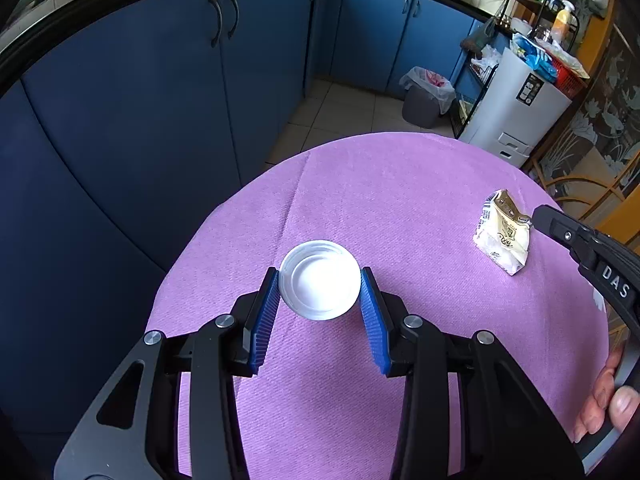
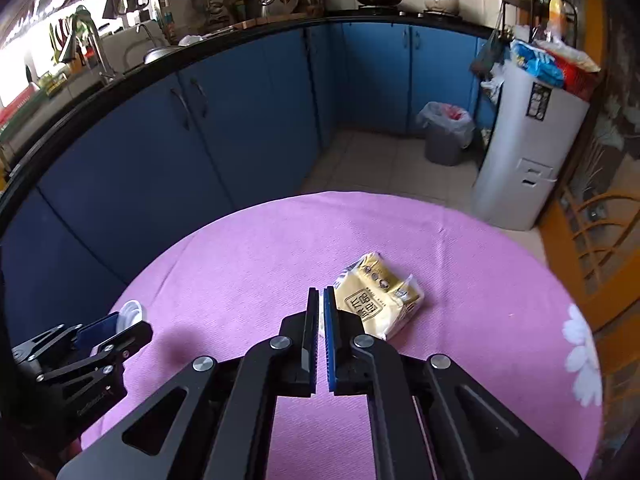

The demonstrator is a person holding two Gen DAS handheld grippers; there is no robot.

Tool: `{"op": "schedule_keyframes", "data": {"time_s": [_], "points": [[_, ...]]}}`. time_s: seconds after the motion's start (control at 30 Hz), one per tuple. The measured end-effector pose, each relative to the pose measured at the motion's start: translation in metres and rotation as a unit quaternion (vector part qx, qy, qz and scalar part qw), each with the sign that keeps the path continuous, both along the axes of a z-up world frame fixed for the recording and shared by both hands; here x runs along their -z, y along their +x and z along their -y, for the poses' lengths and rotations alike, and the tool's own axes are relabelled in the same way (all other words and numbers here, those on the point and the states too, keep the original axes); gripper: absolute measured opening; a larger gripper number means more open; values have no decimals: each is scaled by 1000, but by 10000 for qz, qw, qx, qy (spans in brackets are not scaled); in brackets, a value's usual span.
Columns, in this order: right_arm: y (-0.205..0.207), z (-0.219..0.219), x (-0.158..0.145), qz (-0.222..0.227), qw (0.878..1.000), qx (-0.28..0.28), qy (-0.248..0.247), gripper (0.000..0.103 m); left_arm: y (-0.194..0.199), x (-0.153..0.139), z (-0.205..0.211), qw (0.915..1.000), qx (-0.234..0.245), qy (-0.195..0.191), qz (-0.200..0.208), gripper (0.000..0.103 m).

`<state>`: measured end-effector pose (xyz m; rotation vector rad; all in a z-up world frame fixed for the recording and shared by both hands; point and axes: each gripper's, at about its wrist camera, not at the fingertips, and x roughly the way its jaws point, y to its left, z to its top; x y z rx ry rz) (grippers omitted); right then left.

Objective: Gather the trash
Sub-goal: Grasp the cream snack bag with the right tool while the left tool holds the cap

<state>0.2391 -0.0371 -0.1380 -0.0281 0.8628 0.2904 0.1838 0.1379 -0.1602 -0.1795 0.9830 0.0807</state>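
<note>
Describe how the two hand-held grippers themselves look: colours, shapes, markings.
Both are matte black frames with triangular cut-outs and round silver pivot bolts. The left hand-held gripper and right hand-held gripper carry ribbed blue pads on flat fingers. White letters "DAS" mark the right one's side. No cables or sleeves show.

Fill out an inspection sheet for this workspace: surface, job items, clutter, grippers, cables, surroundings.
Surface: round table under a purple cloth, with a white flower print near its right edge.
Job's things: white plastic lid clamped in the left gripper; yellow snack wrapper lying on the cloth.
Clutter: nothing seen on the table besides these.
Grippers: left gripper shut on the lid; right gripper shut, empty, its tips beside the wrapper.
Cables: nothing seen.
Surroundings: blue cabinets, a lined grey trash bin on the tiled floor, a white appliance with bags piled on top, cookware on the counter.
</note>
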Motion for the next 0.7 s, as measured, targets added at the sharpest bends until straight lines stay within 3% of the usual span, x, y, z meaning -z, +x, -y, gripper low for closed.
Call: {"op": "schedule_keyframes", "data": {"time_s": [0.1, 0.13, 0.17, 0.23, 0.4, 0.5, 0.7], "points": [[3, -3, 3, -125, 9997, -176, 149, 5, 0, -1, 2, 10000, -7, -1, 28, 41], [4, -4, 3, -97, 9998, -113, 121, 19, -1, -2, 2, 10000, -11, 6, 37, 41], [4, -3, 3, -88, 9999, -78, 102, 81, 0, -2, 2, 10000, -16, 14, 38, 41], [8, -3, 5, -75, 9999, -49, 121, 97, 0, -3, 1, 10000, -38, 9, 44, 41], [16, -5, 6, -67, 9999, 32, 154, 96, 0, -3, -1, 10000, -59, -12, 40, 41], [25, -8, 14, -97, 9997, 166, -131, 96, 2, -2, -2, 10000, -74, -33, 35, 41], [49, -1, 42, -531, 9970, 503, -267, 96, 3, -3, -5, 9999, -86, -62, 40, 41]]}}
